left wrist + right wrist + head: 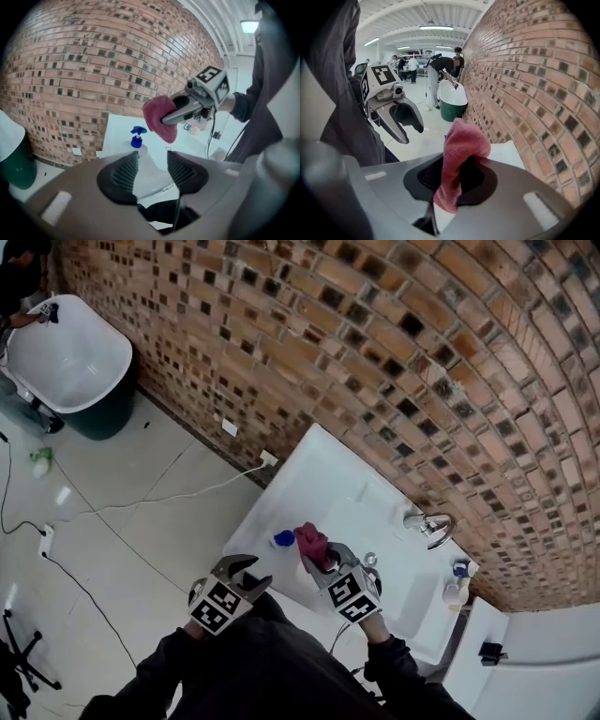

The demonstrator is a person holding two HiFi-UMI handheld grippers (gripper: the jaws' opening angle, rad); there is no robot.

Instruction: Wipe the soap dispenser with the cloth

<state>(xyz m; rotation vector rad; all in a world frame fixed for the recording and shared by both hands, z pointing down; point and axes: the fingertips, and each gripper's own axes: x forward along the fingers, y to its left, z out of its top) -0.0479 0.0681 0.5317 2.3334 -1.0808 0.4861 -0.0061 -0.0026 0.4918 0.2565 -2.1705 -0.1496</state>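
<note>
We count 1 soap dispenser (pixel 284 538), upright near the bench (pixel 328 474) front left corner, 1 pink cloth (pixel 313 542) just beside it, and 2 grippers. The left gripper (pixel 246 577) has its fingers (pixel 123 176) partly apart w/ nothing between, and the right gripper (pixel 325 563) has its fingers (pixel 480 180) clamped on the cloth. Only the head view shows the tap (pixel 429 524) & a 2nd bottle (pixel 457 589) at the bench's far end, w/ bare floor (pixel 141 502) left of the bench.

Left gripper (pixel 151 169): jaws apart, nothing between fingers; right gripper (pixel 457 177): jaws clamped on cloth (pixel 461 143) bunched between fingers; both side by side, angled down, arms dark-sleeved.
</note>
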